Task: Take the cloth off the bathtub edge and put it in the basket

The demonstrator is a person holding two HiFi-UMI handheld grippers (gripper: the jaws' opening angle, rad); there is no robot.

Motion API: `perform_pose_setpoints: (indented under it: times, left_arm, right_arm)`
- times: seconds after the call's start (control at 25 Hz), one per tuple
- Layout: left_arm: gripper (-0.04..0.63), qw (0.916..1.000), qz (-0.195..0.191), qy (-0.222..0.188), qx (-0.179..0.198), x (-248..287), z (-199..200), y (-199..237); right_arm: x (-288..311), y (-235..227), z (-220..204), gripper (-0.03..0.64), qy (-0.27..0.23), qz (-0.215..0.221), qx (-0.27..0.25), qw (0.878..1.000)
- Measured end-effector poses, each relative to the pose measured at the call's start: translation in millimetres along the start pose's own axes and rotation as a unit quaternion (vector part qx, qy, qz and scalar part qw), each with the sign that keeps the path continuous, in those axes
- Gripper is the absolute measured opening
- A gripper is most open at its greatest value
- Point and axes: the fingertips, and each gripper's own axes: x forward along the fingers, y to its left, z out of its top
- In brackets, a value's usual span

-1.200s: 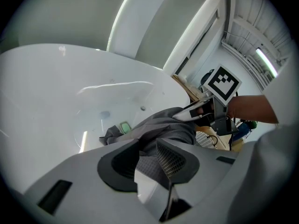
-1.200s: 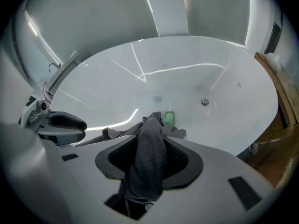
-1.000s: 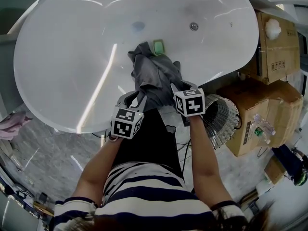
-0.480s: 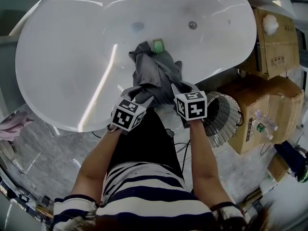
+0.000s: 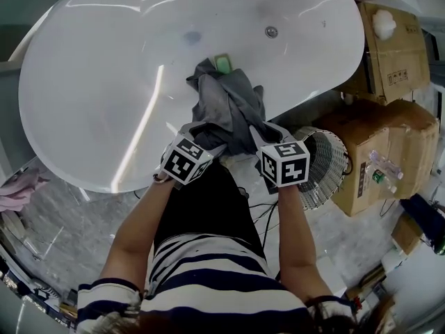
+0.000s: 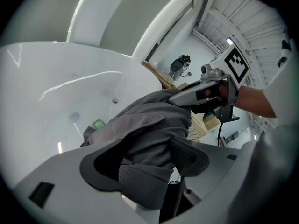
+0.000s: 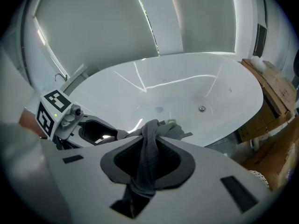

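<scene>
Bathtub [image 5: 90, 103] edge: right gripper [image 7: 147, 160] fingers clamp cloth [image 5: 226, 106]; left gripper [image 6: 145, 160] fingers just spread wide, cloth between.

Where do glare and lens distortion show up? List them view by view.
Head view: long glare streaks on the white bathtub, room edges bowed by the wide lens. Left gripper view: dark round vignette, grey cloth close up and fairly sharp. Right gripper view: thin light streaks across the bathtub, black corners.
</scene>
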Motion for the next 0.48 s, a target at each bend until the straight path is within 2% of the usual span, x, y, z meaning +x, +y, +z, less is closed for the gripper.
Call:
perform_pose_setpoints:
  times: [0.24,0.36,0.48]
  left_arm:
    - [0.348,0.9968,-0.040,0.012,0.068,13,7,-17]
    - [0.350,0.9936,-0.039,0.022,0.104,20,10,-25]
    - [0.350,0.9916,-0.032,0.013,0.125,26,16,-33]
  right_arm:
    - [-26,10,1,0.084,-0.008,0.030,-0.001,1.000]
    - [-39,18,1,0.084,-0.013,0.046,-0.003,0.999]
    - [-52,26,4,0.083,-0.019,0.063,-0.004,0.998]
